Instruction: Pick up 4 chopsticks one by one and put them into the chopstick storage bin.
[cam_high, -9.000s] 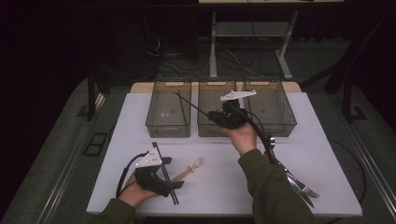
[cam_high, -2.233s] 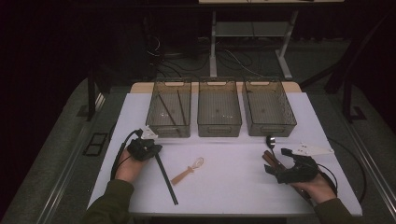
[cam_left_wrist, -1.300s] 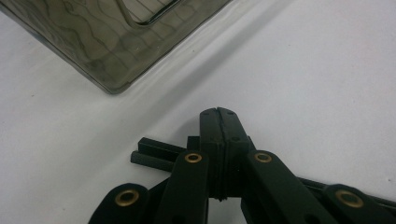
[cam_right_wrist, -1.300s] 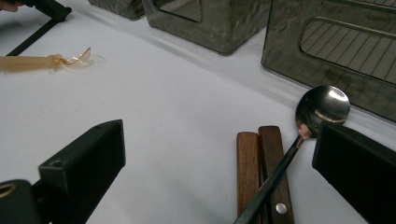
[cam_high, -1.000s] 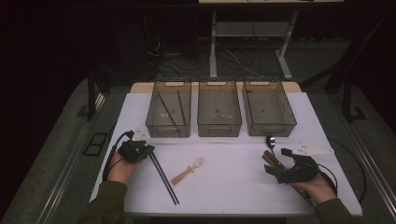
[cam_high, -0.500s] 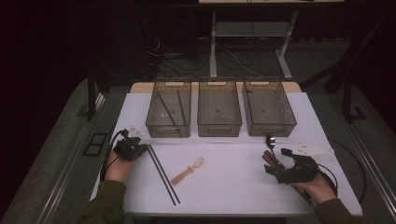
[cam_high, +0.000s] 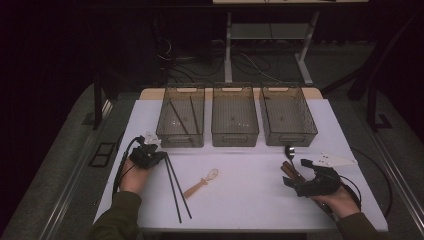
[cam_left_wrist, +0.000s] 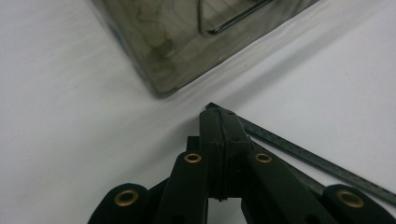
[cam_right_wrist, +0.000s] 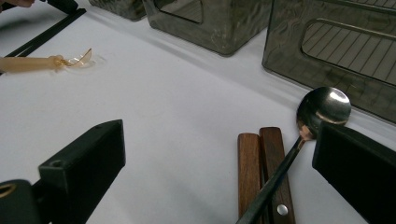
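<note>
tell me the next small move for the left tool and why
Probably lift and carry toward the left bin. The left tool is shut on the near ends of the black chopsticks, whose far ends rest on the table; that bin already holds chopsticks.

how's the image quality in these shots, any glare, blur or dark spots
High view: the room around is nearly black, and the white table is evenly lit and sharp. Left gripper view: the bin corner is soft and out of focus, and the left tool casts a faint shadow. Right gripper view: a bright highlight sits on the spoon bowl, and the whisk far off is slightly blurred.
</note>
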